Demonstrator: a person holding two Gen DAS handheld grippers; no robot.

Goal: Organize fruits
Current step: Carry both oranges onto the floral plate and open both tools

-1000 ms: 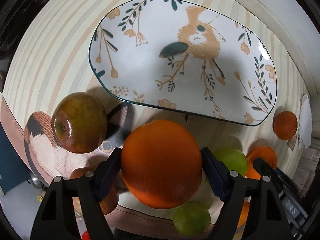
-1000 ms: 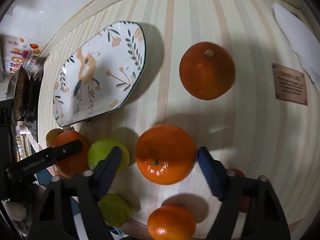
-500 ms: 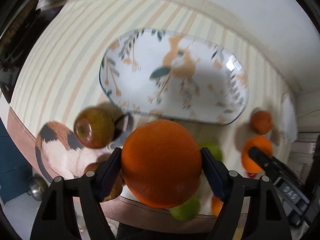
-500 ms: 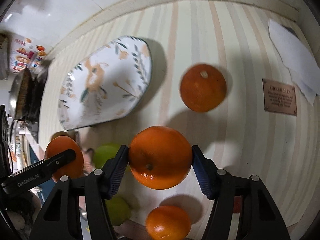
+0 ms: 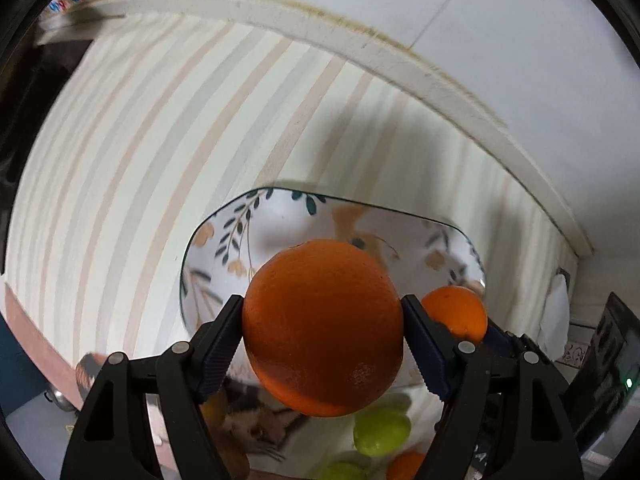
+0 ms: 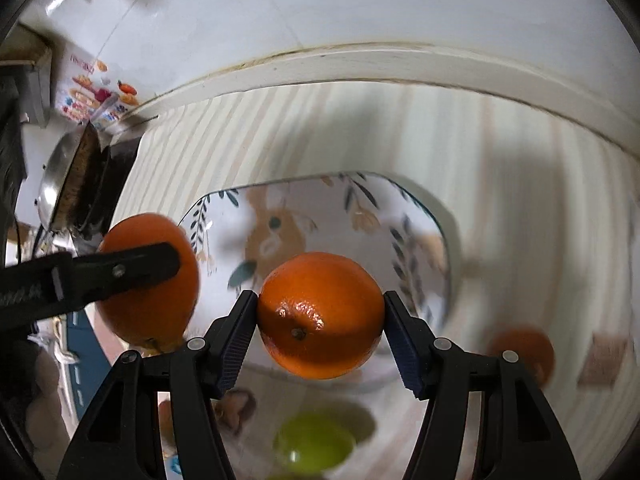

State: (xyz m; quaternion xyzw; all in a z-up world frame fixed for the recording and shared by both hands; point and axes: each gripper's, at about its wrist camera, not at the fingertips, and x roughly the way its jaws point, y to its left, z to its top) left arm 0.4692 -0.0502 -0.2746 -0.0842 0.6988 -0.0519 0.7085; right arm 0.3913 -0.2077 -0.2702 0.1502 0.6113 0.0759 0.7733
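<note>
Left hand-held gripper (image 5: 322, 328) clamps a big orange (image 5: 322, 330) mid-frame; right hand-held gripper (image 6: 320, 320) squeezes a smaller orange (image 6: 320, 314); both look firm, round, likely slippery; grip across the middle.

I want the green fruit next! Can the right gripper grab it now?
Probably not yet. The right gripper is already shut on an orange, so its fingers are full; the green fruit lies on the table below, uncovered.

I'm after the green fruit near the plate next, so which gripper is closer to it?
Hard to call. The left gripper and right gripper both hang above the green fruit, each shut on an orange.
</note>
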